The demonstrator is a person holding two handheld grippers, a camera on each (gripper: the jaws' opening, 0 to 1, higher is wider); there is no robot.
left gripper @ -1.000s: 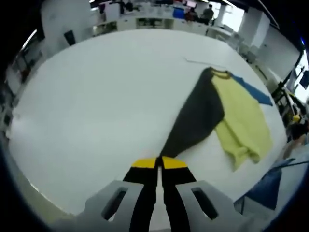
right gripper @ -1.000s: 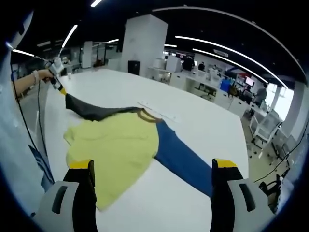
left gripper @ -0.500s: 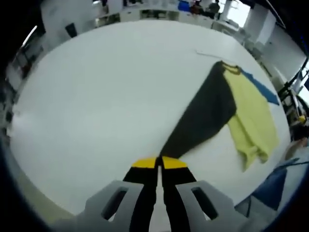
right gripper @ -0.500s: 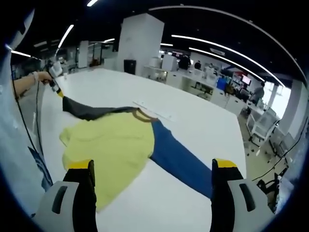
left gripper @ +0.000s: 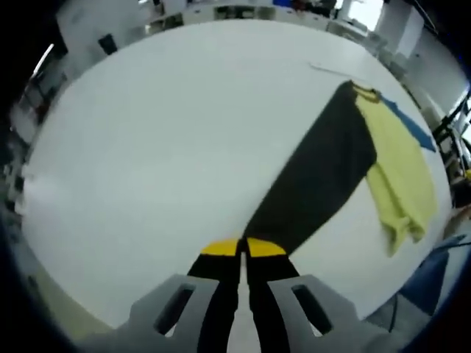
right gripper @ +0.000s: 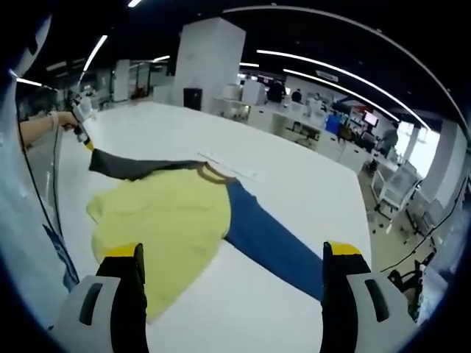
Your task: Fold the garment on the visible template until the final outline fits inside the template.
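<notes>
Left claw is clenched on the cuff end of the shirt's dark sleeve, jaws pressed together with cloth running out from the tips. Right claw is released, jaws wide apart, hovering above the shirt w/ nothing between them.

Shirt lies on the white bench: yellow body, one dark sleeve, one blue sleeve. Dark sleeve is pulled out fairly straight from the body toward the left claw.

Handling, my read: light, soft knit, zero stiffness, drapes and bunches. Will slide easily on the smooth bench, so pulling one cuff prob drags the whole body. Best holds are cuffs, hem corners, shoulder seams; pinch a single layer edge, not mid-panel. Blue cuff is the obvious next hold for the right claw.

View diffs:
- Left gripper view: sleeve running right into the jaws, grip confirmed; yellow body seen foreshortened at far right, hem bunched.
- Right gripper view: full layout, incl. full blue sleeve, collar, a thin white strip on the bench beyond the collar, plus left claw in the person's hand at far left. Can't make out any template outline in either view.
</notes>
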